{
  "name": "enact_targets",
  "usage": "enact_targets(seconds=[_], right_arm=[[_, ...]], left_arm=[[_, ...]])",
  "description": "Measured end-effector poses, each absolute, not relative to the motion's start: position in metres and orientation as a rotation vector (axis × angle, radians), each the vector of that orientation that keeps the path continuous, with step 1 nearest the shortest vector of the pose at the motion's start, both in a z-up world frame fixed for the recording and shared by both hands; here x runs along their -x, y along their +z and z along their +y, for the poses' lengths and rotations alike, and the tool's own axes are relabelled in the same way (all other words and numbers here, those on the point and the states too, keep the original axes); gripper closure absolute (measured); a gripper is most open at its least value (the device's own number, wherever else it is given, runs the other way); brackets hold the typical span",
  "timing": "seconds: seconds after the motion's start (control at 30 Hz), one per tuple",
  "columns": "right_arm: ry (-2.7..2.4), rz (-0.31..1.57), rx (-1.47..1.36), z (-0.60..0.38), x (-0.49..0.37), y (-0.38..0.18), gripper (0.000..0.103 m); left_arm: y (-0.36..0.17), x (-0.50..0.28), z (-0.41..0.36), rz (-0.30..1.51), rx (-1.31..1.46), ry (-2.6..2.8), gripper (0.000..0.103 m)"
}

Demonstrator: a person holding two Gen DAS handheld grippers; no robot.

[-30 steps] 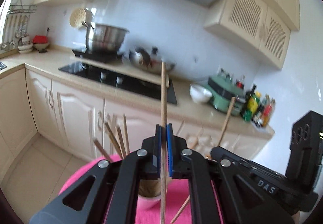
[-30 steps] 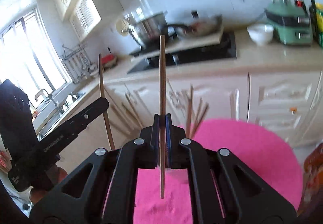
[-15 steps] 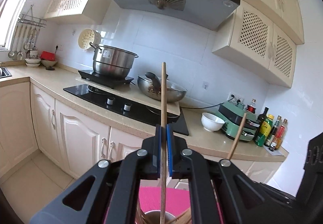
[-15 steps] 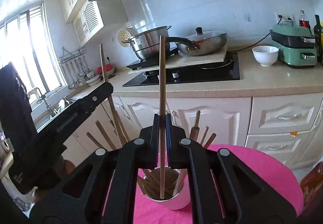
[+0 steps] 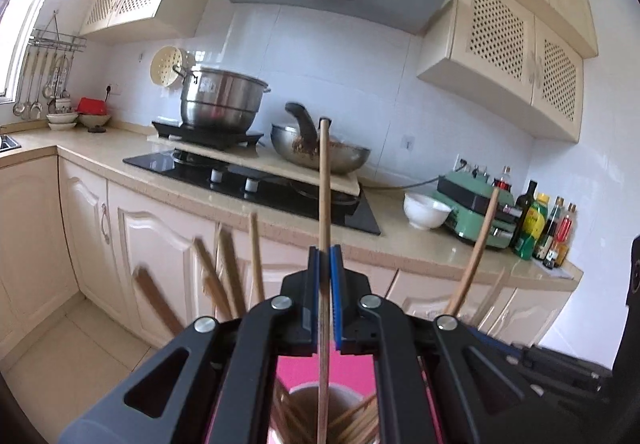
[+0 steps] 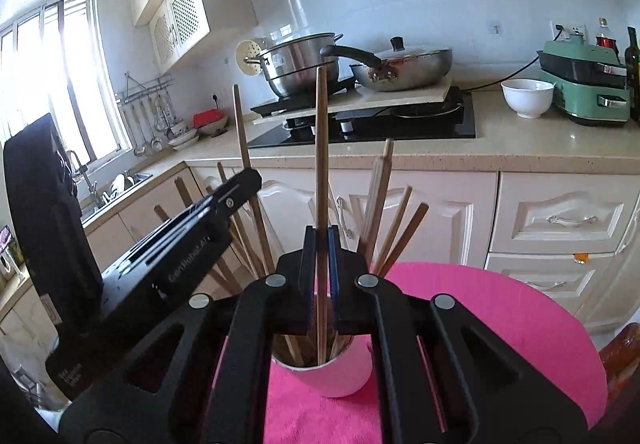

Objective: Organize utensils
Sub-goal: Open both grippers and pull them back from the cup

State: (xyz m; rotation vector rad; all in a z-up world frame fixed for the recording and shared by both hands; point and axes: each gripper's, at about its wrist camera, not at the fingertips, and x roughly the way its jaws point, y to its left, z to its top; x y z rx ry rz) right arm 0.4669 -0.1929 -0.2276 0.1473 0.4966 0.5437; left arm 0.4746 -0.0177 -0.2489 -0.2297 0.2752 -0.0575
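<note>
My left gripper [image 5: 325,264] is shut on an upright wooden chopstick [image 5: 324,204] whose lower end reaches into the white cup [image 5: 344,394] below. My right gripper [image 6: 319,244] is shut on another upright chopstick [image 6: 321,148]; its lower tip sits inside the same white cup [image 6: 340,376]. Several chopsticks [image 6: 384,212] fan out of the cup, which stands on a round pink cloth [image 6: 500,316]. The left gripper's body [image 6: 168,268] shows at the left of the right wrist view, holding its chopstick [image 6: 242,136] next to the cup.
Behind the pink table runs a kitchen counter [image 6: 540,140] with a black hob [image 6: 380,128], a steel pot [image 5: 220,100], a wok [image 6: 404,68], a white bowl [image 6: 526,96], a green appliance [image 6: 584,80] and bottles [image 5: 540,228]. Cream cabinets [image 6: 560,220] stand below.
Both grippers have sunk with their chopsticks toward the cup; the chopstick tips now sit inside it. The views have tipped up and the cup's chopsticks rise higher around the fingers.
</note>
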Motion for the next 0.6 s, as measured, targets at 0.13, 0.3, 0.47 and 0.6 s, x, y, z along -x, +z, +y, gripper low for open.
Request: enact_targets(seconds=[0.13,0.3,0.47,0.6], right_arm=[[0.543,0.512,-0.135,-0.193,-0.464,-0.234,0.097],[0.544,0.541,-0.117,-0.191,-0.462,-0.243,0.097],[0.55,0.572,-0.097,-0.187,-0.461,-0.254,0.096],[0.555,0.602,-0.088,-0.188,-0.461,-0.264,0.096]], left_arm=[[-0.258,-0.464,-0.015,0.327,0.216,-0.053,0.098],[-0.272,-0.455,-0.012,0.41,0.22,-0.049,0.097],[-0.276,-0.452,-0.013,0.463,0.205,-0.031,0.096],[-0.276,-0.447,-0.01,0.507,0.211,-0.019,0.092]])
